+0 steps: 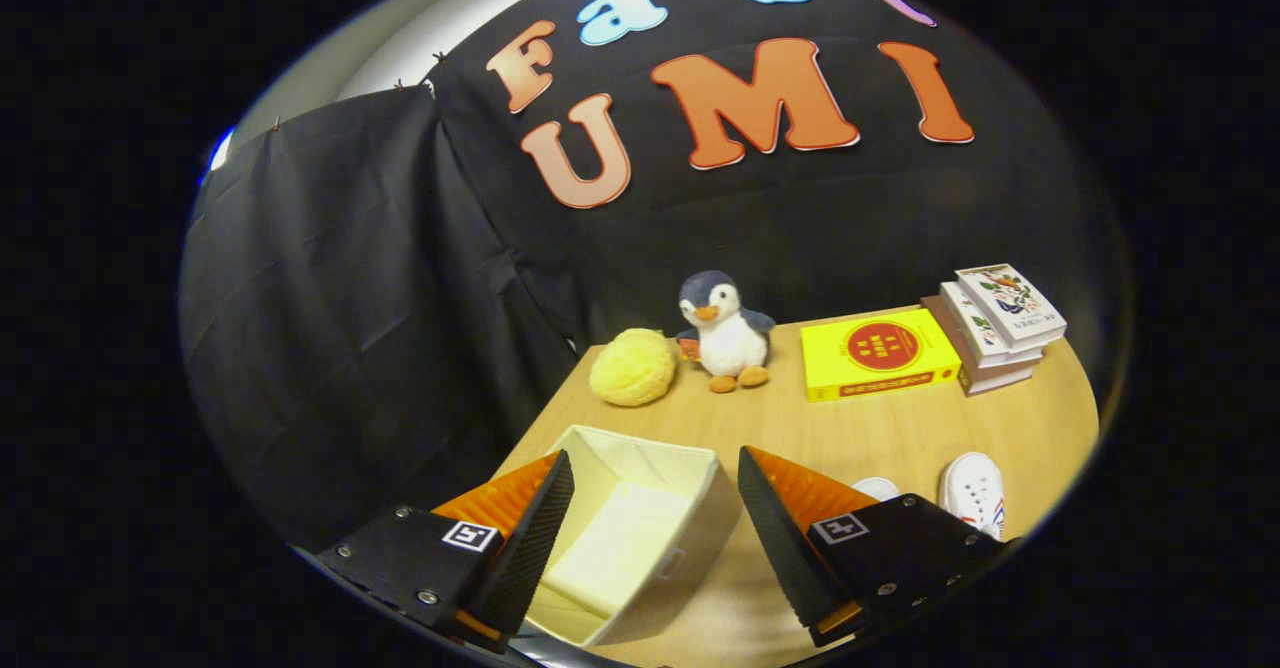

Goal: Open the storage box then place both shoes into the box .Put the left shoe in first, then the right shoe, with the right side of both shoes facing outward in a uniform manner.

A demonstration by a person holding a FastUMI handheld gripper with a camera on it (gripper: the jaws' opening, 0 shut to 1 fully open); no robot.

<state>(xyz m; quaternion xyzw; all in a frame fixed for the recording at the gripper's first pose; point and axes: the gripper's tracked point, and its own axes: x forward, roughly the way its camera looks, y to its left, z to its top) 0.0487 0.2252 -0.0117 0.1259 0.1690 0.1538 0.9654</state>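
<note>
Spread wide, the claw grips nothing; its two fingers stand well apart above the near part of the wooden table. Between the fingers sits the storage box, a pale cream fabric bin with its top open and its inside bare, set at the table's near left corner; the left finger overlaps its left wall and the right finger lies just past its right wall. To the right of the right finger lie two white shoes: the nearer-in one shows just a rounded toe beside the finger, while the other shoe shows its laced top and a bit of coloured trim at the side. Which is the left shoe and which the right cannot be told. Beyond the box, along the far edge of the table, stand a yellow fluffy ball, a plush penguin, a flat yellow box with a red round emblem and a stack of books.
</note>
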